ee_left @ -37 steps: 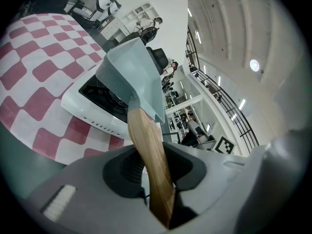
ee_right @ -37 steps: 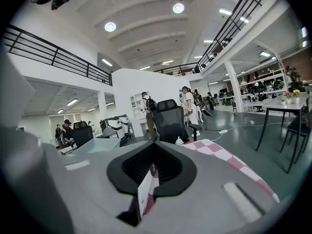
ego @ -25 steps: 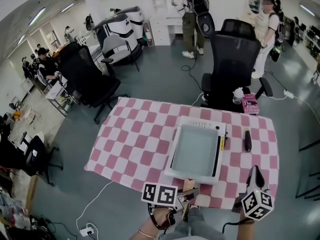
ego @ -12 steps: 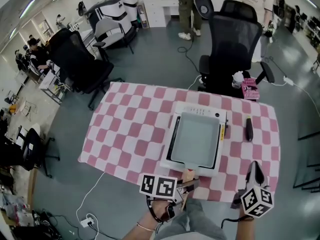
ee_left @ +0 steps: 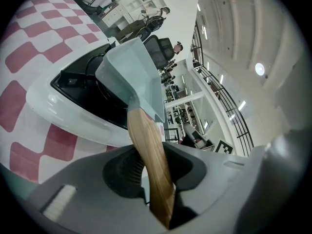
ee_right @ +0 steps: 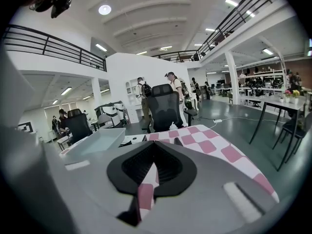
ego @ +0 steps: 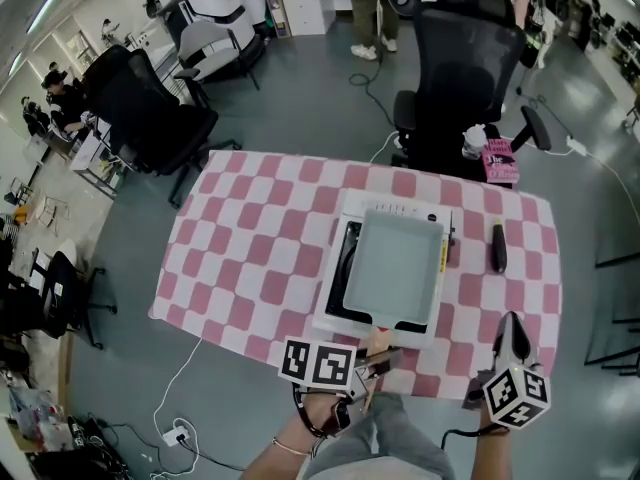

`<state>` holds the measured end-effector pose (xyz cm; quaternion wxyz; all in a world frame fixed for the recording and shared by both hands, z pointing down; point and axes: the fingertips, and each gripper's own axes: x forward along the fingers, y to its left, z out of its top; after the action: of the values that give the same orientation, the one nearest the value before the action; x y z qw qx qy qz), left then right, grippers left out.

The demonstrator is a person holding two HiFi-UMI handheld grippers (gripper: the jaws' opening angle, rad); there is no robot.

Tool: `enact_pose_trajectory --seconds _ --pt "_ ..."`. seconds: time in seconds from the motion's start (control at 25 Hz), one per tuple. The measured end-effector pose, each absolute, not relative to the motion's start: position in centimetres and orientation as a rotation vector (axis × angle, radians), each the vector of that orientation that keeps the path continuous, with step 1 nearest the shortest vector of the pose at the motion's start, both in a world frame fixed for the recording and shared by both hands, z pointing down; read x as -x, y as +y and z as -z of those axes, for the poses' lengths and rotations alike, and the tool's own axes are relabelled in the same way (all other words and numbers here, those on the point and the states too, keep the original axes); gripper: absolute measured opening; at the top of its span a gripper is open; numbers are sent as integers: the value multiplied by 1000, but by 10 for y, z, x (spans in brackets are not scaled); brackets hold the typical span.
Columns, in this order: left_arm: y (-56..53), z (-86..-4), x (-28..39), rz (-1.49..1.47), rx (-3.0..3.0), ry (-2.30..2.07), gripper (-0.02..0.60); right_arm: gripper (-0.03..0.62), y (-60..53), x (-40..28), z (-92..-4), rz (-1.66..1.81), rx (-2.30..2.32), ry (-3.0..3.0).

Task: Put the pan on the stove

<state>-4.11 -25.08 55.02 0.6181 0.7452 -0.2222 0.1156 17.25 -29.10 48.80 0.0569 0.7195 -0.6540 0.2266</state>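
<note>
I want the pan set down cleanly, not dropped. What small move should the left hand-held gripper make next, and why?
Probably lower the pan slightly until it sits flat on the stove, then release. The left hand-held gripper is shut on the wooden handle, and the pan is centred over the stove, but whether it rests flat is unclear.

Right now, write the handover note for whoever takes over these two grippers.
The left gripper is shut on the wooden handle of the pan.
The right gripper is shut and empty, above the checked tablecloth at the table's near edge.
The pan lies over the black top of the stove; whether it rests flat I cannot tell.
Left to do: seat it flat, release the handle, withdraw.
</note>
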Motion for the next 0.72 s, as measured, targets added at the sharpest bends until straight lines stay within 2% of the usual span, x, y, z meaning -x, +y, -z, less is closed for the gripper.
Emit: enact_pose_trajectory --seconds 0.72 --pt "-258 -555 39 -263 -1696 -506 101 9 -300 -179 -492 -701 -2186 -1964"
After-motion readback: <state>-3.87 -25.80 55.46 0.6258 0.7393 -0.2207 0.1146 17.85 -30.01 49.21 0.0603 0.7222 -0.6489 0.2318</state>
